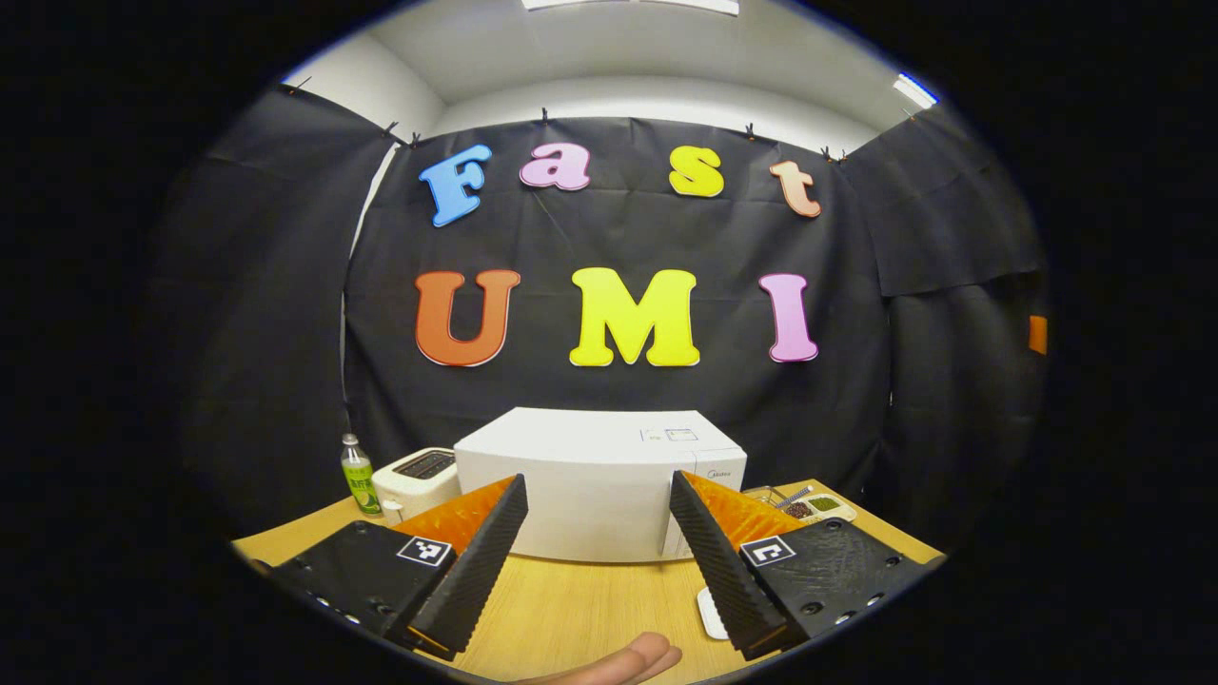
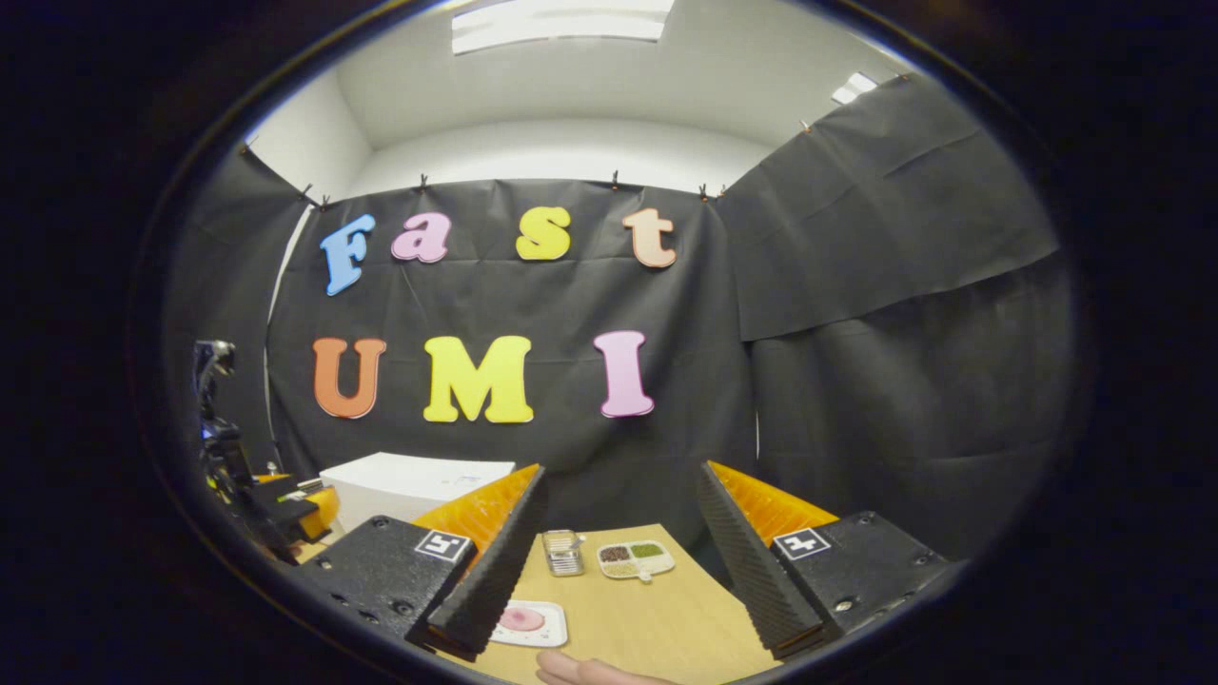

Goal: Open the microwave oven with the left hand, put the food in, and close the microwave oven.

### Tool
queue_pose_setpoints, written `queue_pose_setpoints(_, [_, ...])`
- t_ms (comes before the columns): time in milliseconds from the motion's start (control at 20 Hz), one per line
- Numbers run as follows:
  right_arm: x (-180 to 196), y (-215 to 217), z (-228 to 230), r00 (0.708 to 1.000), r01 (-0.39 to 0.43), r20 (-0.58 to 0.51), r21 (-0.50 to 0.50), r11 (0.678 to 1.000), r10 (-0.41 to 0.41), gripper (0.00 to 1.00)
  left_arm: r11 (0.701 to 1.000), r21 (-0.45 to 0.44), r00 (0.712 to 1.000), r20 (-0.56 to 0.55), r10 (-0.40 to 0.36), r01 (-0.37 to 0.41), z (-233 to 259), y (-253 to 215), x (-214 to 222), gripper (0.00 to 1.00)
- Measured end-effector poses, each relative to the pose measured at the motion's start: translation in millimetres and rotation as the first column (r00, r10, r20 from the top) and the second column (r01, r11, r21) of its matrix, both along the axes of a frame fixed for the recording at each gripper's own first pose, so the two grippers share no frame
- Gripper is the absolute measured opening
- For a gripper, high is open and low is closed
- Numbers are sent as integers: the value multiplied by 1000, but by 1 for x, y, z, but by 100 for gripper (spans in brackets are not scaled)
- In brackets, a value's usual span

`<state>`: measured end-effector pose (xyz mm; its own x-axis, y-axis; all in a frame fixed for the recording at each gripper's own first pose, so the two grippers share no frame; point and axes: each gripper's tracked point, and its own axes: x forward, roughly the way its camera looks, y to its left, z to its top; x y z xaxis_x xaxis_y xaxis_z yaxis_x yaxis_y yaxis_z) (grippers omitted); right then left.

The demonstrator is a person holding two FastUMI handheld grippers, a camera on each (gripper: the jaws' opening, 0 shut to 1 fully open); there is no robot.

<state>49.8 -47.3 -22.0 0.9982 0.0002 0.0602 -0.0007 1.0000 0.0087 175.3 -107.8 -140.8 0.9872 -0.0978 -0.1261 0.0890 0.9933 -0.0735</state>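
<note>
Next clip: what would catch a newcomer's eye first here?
The white microwave oven stands shut at the back of the wooden table, straight ahead of the open left gripper. A toaster and green bottle stand on its left. The open right gripper faces a small white plate of pink food.

On the wooden table (image 1: 571,609) we see a green bottle (image 1: 358,476) standing just beside a white toaster (image 1: 416,479) at the far left. Toward the far right we find a divided dish of seasonings (image 2: 636,558), with a small metal container (image 2: 563,552) just beside it.
</note>
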Motion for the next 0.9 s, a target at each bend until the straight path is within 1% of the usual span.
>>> queue_pose_setpoints(150, [11, -7, -9, 1000, -5, -10, 1, 1000, 5, 92, 999, 9, 999, -40, -34, 34, -36, -26, 36, 95])
queue_pose_setpoints(200, [14, -10, -11, 1000, -6, -9, 0, 1000, 6, 100, 999, 15, 998, -43, -46, 46, -46, -35, 46, 95])
queue_pose_setpoints(350, [22, -20, -18, 1000, -2, -5, -3, 1000, 2, 100, 997, 1, 994, -77, -75, 75, -81, -62, 72, 95])
queue_pose_setpoints(400, [24, -24, -20, 1000, 1, -3, -4, 1000, -1, 92, 997, 2, 993, -92, -74, 74, -93, -67, 80, 84])
queue_pose_setpoints(450, [26, -29, -24, 1000, 7, -4, -7, 1000, -7, 92, 997, 11, 992, -106, -74, 75, -104, -72, 88, 95])
queue_pose_setpoints(500, [29, -34, -27, 1000, 14, -5, -9, 1000, -14, 92, 997, 17, 990, -115, -77, 79, -115, -76, 96, 95])
queue_pose_setpoints(550, [31, -38, -31, 1000, 20, -10, -13, 1000, -20, 92, 995, 15, 988, -125, -94, 97, -125, -83, 102, 84])
queue_pose_setpoints(600, [32, -42, -34, 1000, 23, -13, -15, 1000, -23, 91, 994, 4, 985, -137, -106, 107, -135, -89, 109, 94])
queue_pose_setpoints(700, [35, -47, -40, 1000, 20, -15, -5, 1000, -20, 92, 992, -22, 981, -150, -127, 125, -147, -98, 121, 92])
queue_pose_setpoints(800, [39, -50, -48, 1000, 11, -20, 3, 1000, -11, 92, 990, -26, 981, -129, -143, 141, -150, -105, 132, 90])
queue_pose_setpoints(850, [41, -50, -51, 1000, 6, -22, 3, 1000, -6, 92, 989, -24, 982, -117, -145, 144, -150, -107, 137, 86])
queue_pose_setpoints(900, [42, -51, -55, 1000, 5, -24, 0, 1000, -5, 100, 991, -18, 985, -110, -136, 134, -153, -107, 141, 84])
